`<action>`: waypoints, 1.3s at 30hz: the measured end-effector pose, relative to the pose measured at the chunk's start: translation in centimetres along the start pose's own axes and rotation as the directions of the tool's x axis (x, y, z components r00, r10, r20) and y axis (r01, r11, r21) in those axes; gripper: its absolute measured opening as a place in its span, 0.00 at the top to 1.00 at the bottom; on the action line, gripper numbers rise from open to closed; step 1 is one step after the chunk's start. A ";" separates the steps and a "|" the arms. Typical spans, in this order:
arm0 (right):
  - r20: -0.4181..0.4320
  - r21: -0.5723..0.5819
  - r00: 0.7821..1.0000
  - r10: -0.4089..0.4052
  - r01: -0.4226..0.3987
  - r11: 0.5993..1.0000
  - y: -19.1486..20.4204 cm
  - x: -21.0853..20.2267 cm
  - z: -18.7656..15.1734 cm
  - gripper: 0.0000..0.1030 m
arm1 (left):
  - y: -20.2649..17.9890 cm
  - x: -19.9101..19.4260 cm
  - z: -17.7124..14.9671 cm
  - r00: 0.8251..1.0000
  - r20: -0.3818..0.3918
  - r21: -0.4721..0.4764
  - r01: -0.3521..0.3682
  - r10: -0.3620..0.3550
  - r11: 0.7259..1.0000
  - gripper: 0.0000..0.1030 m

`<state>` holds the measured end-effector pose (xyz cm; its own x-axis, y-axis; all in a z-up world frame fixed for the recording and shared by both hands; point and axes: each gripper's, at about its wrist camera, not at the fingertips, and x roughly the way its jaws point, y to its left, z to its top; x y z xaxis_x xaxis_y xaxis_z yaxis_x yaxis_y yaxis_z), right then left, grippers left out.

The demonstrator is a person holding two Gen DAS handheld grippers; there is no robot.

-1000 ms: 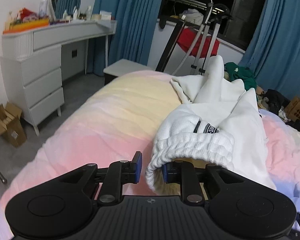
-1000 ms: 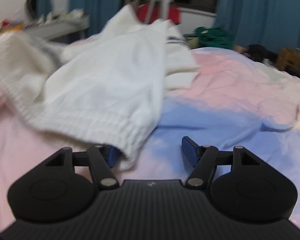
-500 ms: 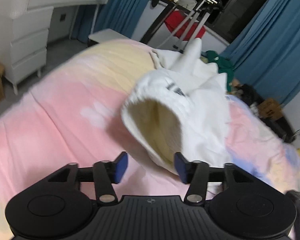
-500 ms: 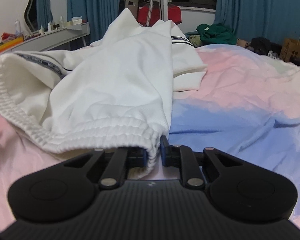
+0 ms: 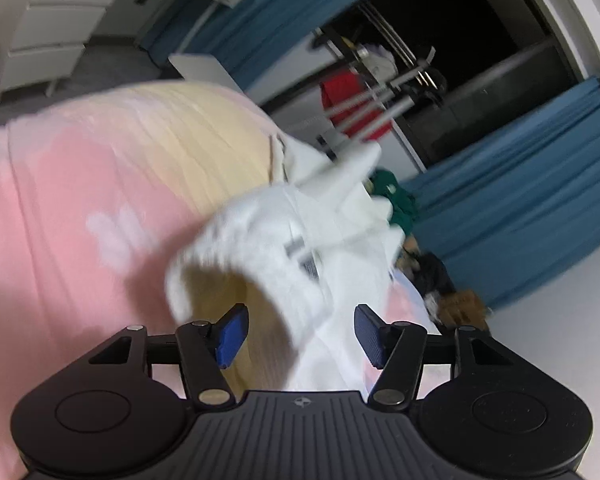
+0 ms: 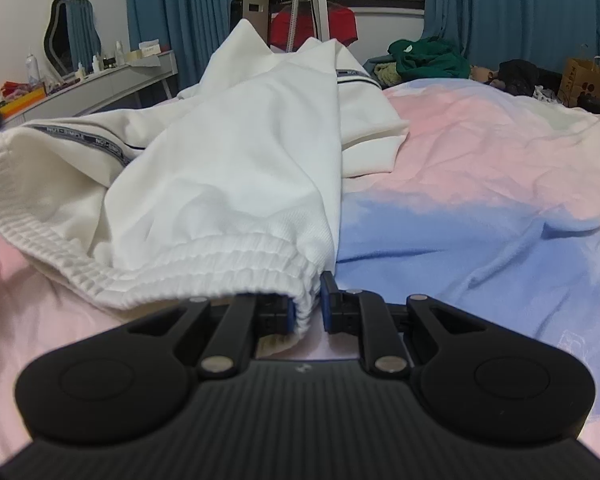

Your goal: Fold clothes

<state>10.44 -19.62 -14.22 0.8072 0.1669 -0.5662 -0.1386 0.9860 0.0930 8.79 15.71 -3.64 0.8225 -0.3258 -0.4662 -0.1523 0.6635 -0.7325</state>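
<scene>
The soft, limp white knit trousers (image 6: 228,176) (light, floppy) handle best by the ribbed elastic waistband (image 6: 204,268): right tool (image 6: 306,310) pinches it, left tool (image 5: 296,334) spread, gripping nothing.

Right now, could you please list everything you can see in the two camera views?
white trousers: one, white with grey side tape, crumpled on the bed
bed cover: one, pink, blue and yellow
green garment: one, far end of bed
curtains: blue, at the window
red garment: one, on a rack by the window
dresser: one, white, at left wall
mirror: one, on dresser
cardboard box: one, brown, far right
left claw: open, waistband between pads
right claw: shut on waistband
</scene>
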 end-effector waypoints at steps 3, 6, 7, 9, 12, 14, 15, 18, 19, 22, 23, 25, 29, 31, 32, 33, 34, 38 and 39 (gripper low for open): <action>-0.011 0.011 1.000 0.013 -0.013 1.000 0.1 -0.6 -0.3 0.86 | 0.0 1.3 1.4 0.999 0.034 -0.038 0.001 0.001 0.999 0.58; -0.023 0.048 0.999 0.045 -0.044 0.998 0.3 -2.0 -0.2 0.87 | 0.4 1.7 3.1 0.996 0.086 -0.084 0.009 -0.002 0.996 0.75; -0.019 0.067 0.998 0.062 -0.061 0.996 0.5 -2.6 -0.1 0.87 | 0.6 1.7 3.7 0.994 0.110 -0.101 0.022 -0.011 0.995 0.80; 0.006 0.072 0.997 0.083 -0.083 0.994 1.4 -4.0 0.2 0.87 | 0.6 1.8 5.3 0.993 0.114 -0.112 0.029 -0.016 0.993 0.83; 0.051 0.081 0.992 0.113 -0.117 0.990 3.3 -5.8 1.0 0.87 | 0.4 2.1 8.3 0.996 0.089 -0.089 0.002 0.006 0.996 0.86; 0.074 0.086 0.986 0.147 -0.153 0.984 5.1 -6.6 1.5 0.87 | -0.1 2.2 10.9 0.995 0.092 -0.043 -0.022 0.026 0.999 0.88; 0.083 0.086 0.982 0.168 -0.175 0.981 6.1 -6.8 1.8 0.87 | -0.4 2.2 12.2 0.994 0.103 -0.021 -0.029 0.031 0.999 0.88; 0.109 0.093 0.962 0.250 -0.260 0.961 9.8 -6.4 2.6 0.88 | -1.4 2.7 16.3 0.993 0.109 0.049 -0.052 0.046 0.997 0.89; 0.124 0.098 0.951 0.284 -0.297 0.950 11.0 -6.0 2.9 0.88 | -1.7 3.0 17.6 0.992 0.113 0.068 -0.062 0.054 0.996 0.89; 0.131 0.126 0.919 0.372 -0.388 0.913 14.8 -3.9 4.0 0.88 | -2.2 4.0 21.5 0.988 0.123 0.121 -0.111 0.096 0.986 0.89; 0.131 0.130 0.907 0.401 -0.416 0.900 16.1 -3.0 4.3 0.88 | -2.1 4.5 22.7 0.985 0.129 0.136 -0.134 0.116 0.982 0.89; 0.128 0.128 0.883 0.451 -0.466 0.876 18.6 -1.2 4.7 0.88 | -1.5 5.9 25.0 0.976 0.142 0.169 -0.189 0.165 0.967 0.89; 0.098 0.118 0.846 0.524 -0.533 0.838 22.7 2.8 5.0 0.87 | 1.5 10.1 28.5 0.951 0.140 0.212 -0.299 0.274 0.931 0.89; 0.062 0.128 0.845 0.531 -0.534 0.836 24.1 5.1 4.6 0.87 | 3.5 12.7 29.8 0.941 0.120 0.222 -0.335 0.315 0.916 0.89; 0.050 0.134 0.847 0.529 -0.531 0.837 24.3 6.0 4.4 0.87 | 4.4 14.0 30.2 0.939 0.103 0.222 -0.344 0.328 0.912 0.88; 0.039 0.140 0.848 0.528 -0.528 0.838 24.5 6.8 4.1 0.87 | 5.4 15.2 30.3 0.935 0.093 0.225 -0.356 0.343 0.907 0.88; 0.028 0.146 0.849 0.527 -0.525 0.838 24.6 7.6 3.9 0.87 | 6.4 16.2 30.0 0.932 0.086 0.229 -0.363 0.353 0.903 0.88; 0.023 0.140 0.841 0.541 -0.538 0.831 24.1 8.5 3.8 0.85 | 7.7 18.2 29.1 0.928 0.085 0.291 -0.371 0.362 0.882 0.87; 0.024 0.138 0.836 0.547 -0.545 0.827 23.9 8.5 3.9 0.85 | 7.8 18.1 28.9 0.931 0.086 0.292 -0.364 0.355 0.885 0.87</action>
<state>16.18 5.41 -13.57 0.6129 0.6795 -0.4033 -0.4754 0.7248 0.4987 38.28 34.48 -3.44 0.7591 -0.0100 -0.6509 -0.2740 0.9021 -0.3334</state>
